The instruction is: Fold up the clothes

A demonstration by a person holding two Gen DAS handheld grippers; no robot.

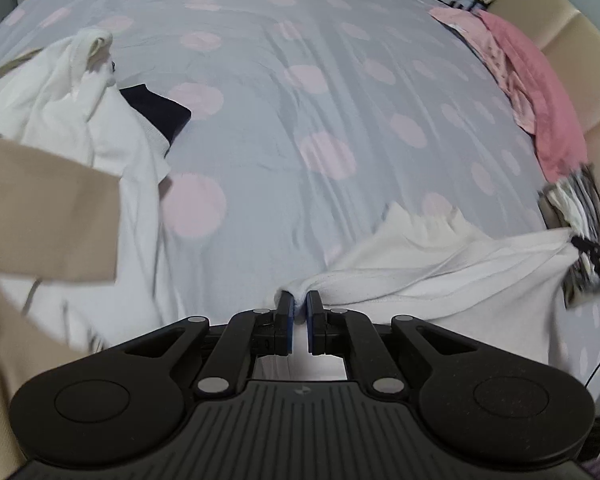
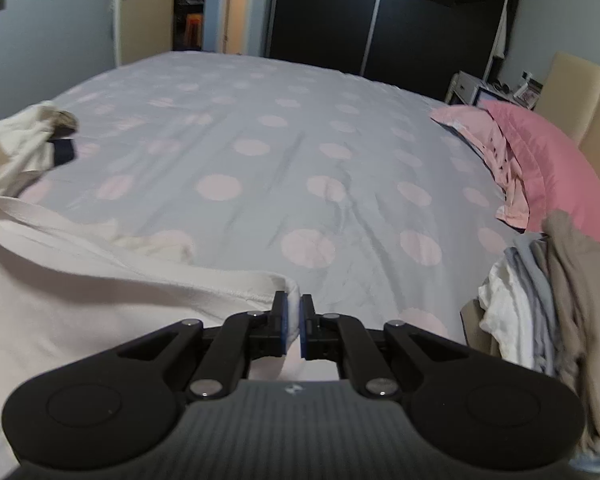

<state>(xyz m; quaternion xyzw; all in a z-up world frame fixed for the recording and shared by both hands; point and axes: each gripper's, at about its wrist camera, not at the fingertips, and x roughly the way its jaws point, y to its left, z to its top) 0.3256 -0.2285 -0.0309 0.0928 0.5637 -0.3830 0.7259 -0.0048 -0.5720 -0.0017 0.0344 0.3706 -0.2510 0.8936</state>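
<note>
A white garment [image 1: 440,268] is stretched between my two grippers over the near edge of the bed. My left gripper [image 1: 299,305] is shut on one corner of it. My right gripper [image 2: 293,307] is shut on the opposite corner of the white garment [image 2: 80,280], and shows in the left wrist view as a dark tip [image 1: 596,254] at the far right. The cloth hangs taut along its top hem and sags below it. A sleeve bunches on the cover behind the hem [image 1: 412,220].
The bed cover [image 1: 300,100] is grey with pink dots. A heap of white, beige and dark clothes [image 1: 80,120] lies at left. Pink pillows [image 2: 540,160] line the right edge, and a stack of folded clothes [image 2: 540,300] lies near them. A dark wardrobe [image 2: 380,12] stands behind.
</note>
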